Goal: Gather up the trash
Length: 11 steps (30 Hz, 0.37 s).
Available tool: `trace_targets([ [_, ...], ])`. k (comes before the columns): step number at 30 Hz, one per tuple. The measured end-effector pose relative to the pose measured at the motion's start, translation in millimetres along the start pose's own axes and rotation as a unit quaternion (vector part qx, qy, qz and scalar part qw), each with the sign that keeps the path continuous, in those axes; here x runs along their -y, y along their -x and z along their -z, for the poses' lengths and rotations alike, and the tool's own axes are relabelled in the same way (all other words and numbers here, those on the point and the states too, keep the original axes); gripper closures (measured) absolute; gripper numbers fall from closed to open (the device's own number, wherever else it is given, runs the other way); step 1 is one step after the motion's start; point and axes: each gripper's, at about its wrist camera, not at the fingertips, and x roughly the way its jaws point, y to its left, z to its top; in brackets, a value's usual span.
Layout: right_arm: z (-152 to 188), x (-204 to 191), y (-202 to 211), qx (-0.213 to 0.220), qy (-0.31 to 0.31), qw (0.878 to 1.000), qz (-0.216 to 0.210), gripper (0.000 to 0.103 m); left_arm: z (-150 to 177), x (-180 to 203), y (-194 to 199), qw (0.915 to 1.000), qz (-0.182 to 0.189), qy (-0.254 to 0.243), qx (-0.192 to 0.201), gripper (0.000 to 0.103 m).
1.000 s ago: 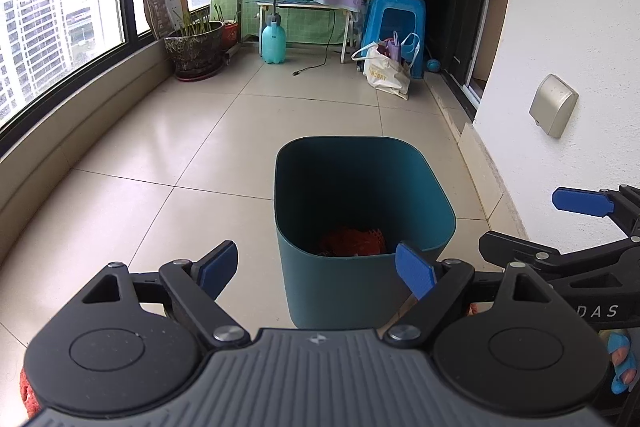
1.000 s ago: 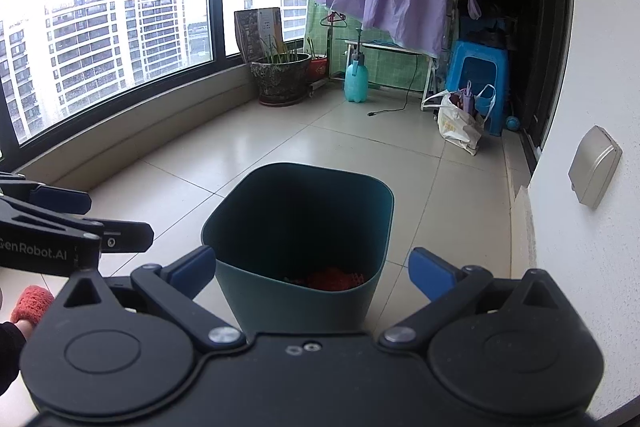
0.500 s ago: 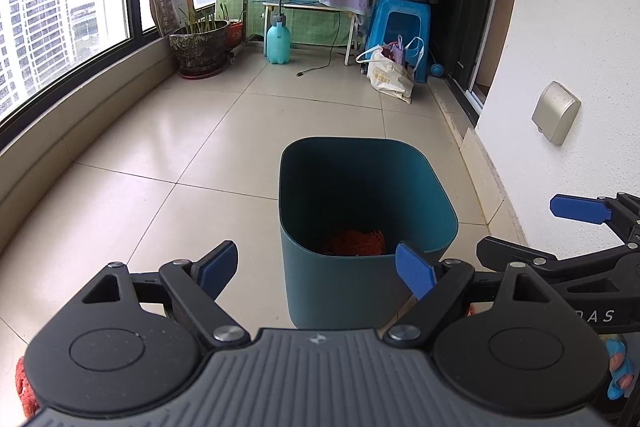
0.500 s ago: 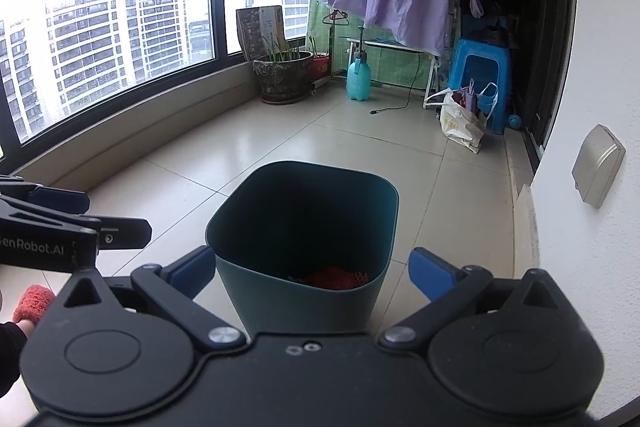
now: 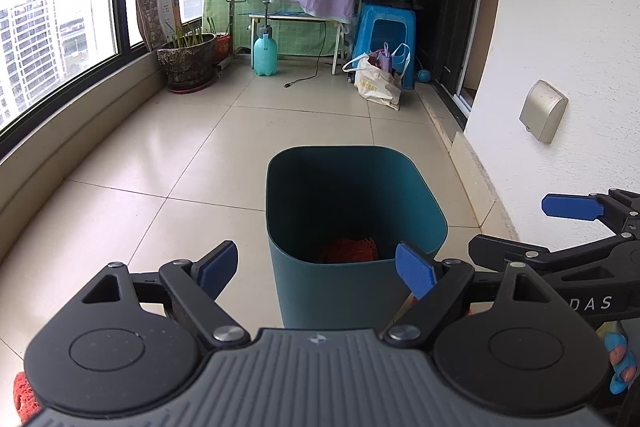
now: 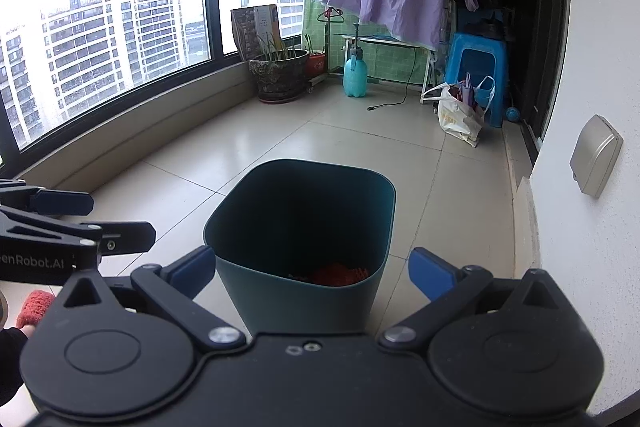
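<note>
The left gripper (image 5: 316,265) hovers with fingers spread and empty. Just ahead on the tiled floor (image 5: 192,147) stands the teal trash bin (image 5: 352,227), orange netting trash (image 5: 348,249) lying at its bottom. The right gripper (image 6: 312,269), equally released and empty, flanks it, likely because the drop is finished.

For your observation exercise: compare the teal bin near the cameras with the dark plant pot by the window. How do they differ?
The teal bin is smooth, tall and square-mouthed; the plant pot is mottled, squat and round. The bin holds orange-red netting; the pot holds thin green shoots. The bin stands mid-floor, the pot against the window ledge. Both stand upright and open-topped.
</note>
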Motion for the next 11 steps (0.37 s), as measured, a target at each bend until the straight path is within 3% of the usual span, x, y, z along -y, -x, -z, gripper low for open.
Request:
trace_targets([
  [11, -2.7, -2.4, -3.6, -0.008, 0.005, 1.0, -0.003, 0.0, -1.2, -9.3, -1.9, 0.9998, 0.009, 0.015, -0.006, 0.017],
])
